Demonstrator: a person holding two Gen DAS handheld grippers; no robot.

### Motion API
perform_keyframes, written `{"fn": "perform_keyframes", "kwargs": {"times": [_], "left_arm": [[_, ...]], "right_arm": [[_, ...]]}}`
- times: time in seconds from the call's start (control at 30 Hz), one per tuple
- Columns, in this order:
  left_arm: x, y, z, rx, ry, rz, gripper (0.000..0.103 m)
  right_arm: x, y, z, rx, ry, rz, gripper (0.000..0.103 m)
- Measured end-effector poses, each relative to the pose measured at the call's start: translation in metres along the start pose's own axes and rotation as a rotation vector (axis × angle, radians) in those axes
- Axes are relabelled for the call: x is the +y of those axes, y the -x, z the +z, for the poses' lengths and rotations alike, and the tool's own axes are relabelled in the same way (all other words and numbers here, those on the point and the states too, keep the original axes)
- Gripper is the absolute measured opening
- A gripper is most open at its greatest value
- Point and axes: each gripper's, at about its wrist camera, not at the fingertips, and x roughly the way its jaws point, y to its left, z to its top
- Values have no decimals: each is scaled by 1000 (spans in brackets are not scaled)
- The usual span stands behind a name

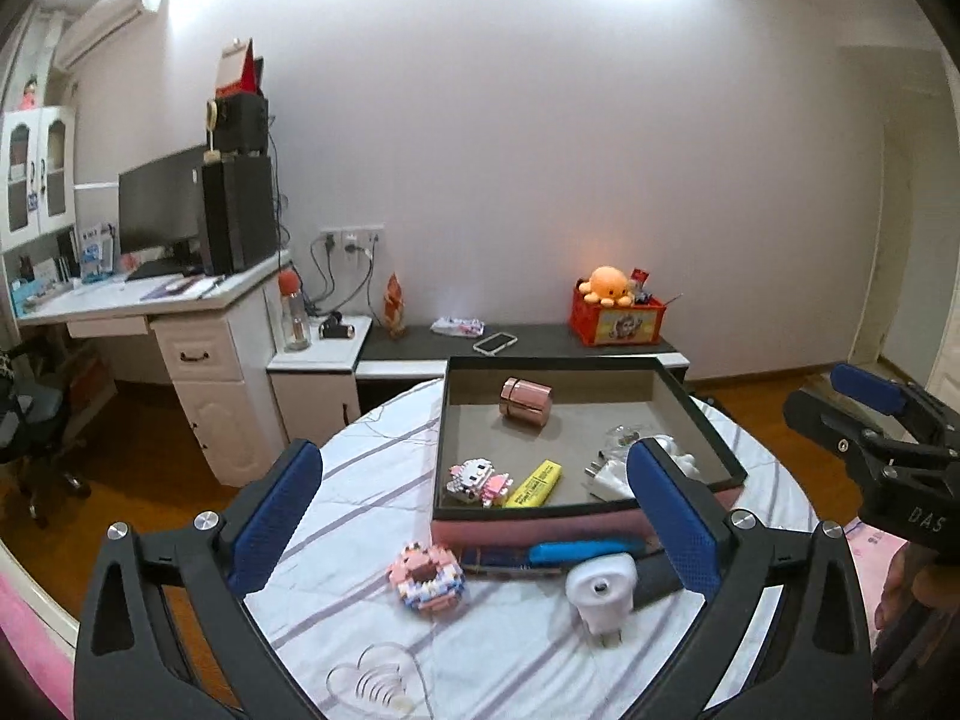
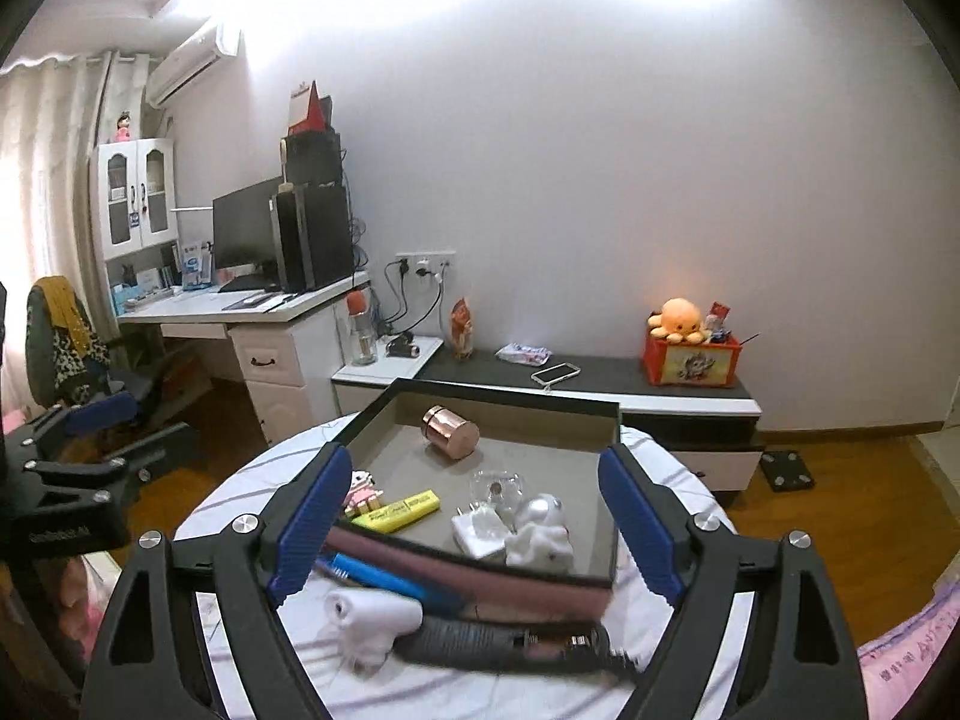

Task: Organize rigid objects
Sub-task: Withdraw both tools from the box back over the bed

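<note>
Shallow black tray (image 1: 708, 420) with grey floor, on round surface (image 1: 372, 468) under striped white cloth; tray sits at 12 o'clock of the surface centre.

Tray contents, left wrist view: rose-gold cylinder (image 1: 527, 405) on its side at 11 o'clock of the tray floor; pink-and-white brick figure (image 1: 474, 483) at 7 o'clock, yellow highlighter (image 1: 534, 483) just beside it at 6 o'clock; white plug adapter (image 1: 606, 474) and white figurine (image 2: 540, 531) at 4 o'clock; a clear item (image 1: 624, 438) behind them, kind not discernible.

Outside tray, along its near wall: blue pen (image 1: 582, 552), dark flat item (image 1: 498, 558), pink brick ring (image 1: 426, 579) at 7 o'clock, white charger (image 1: 600, 594) at 6 o'clock, dark grey case (image 2: 498, 642) beside it. Clear heart-shaped piece (image 1: 372, 681) near the surface's front edge.

Left gripper (image 1: 474, 522): jaws spread wide, nothing between the pads, above the surface's near part.

Right gripper (image 2: 474, 522): jaws wide, empty, at 3 o'clock of the left gripper.
</note>
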Motion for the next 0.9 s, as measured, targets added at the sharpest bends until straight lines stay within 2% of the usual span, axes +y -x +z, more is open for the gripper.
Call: {"fn": "perform_keyframes", "kwargs": {"times": [0.13,0.23,0.47,0.53,0.67,0.9], "left_arm": [[-4,29,-7,-34,-29,31,103],[-3,48,-11,-44,-24,25,103],[0,74,-16,-62,-33,56,103],[2,79,-18,-62,-29,58,103],[4,85,-20,-65,-34,64,103],[5,92,-22,-76,-36,79,103]], "right_arm": [[6,26,-8,-35,-11,-18,86],[11,45,-11,-76,-17,-39,86],[20,76,-16,-128,-9,-61,87],[23,81,-17,-132,-1,-68,103],[30,95,-22,-171,12,-80,103],[31,95,-25,-148,10,-65,103]]}}
